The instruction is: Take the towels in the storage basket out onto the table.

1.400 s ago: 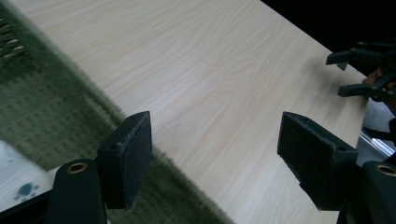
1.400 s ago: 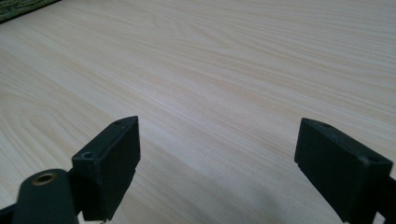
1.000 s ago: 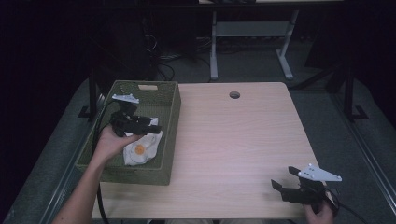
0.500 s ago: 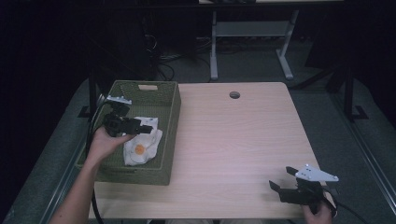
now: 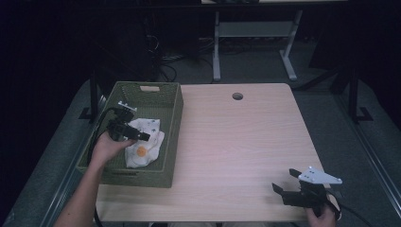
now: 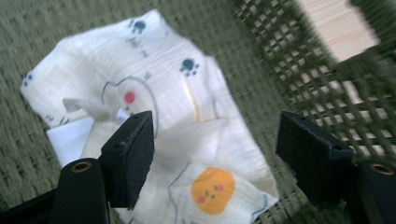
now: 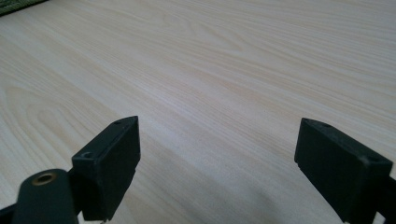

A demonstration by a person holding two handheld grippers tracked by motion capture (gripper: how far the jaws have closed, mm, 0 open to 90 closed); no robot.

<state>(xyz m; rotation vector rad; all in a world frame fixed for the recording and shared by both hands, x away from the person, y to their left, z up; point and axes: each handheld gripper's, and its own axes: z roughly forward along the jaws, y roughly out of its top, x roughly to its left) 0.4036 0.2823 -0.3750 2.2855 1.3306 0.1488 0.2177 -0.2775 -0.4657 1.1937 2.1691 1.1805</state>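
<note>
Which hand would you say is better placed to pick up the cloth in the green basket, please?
Left. The left tongs hang open directly over the cloth inside the basket, while the right tongs sit open over bare table at the near right corner.

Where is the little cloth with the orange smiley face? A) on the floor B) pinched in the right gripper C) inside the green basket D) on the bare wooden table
C: the cloth lies on the bottom of the green basket, with the open left gripper above it, while the right gripper is far off over the table, open and holding nothing.
</note>
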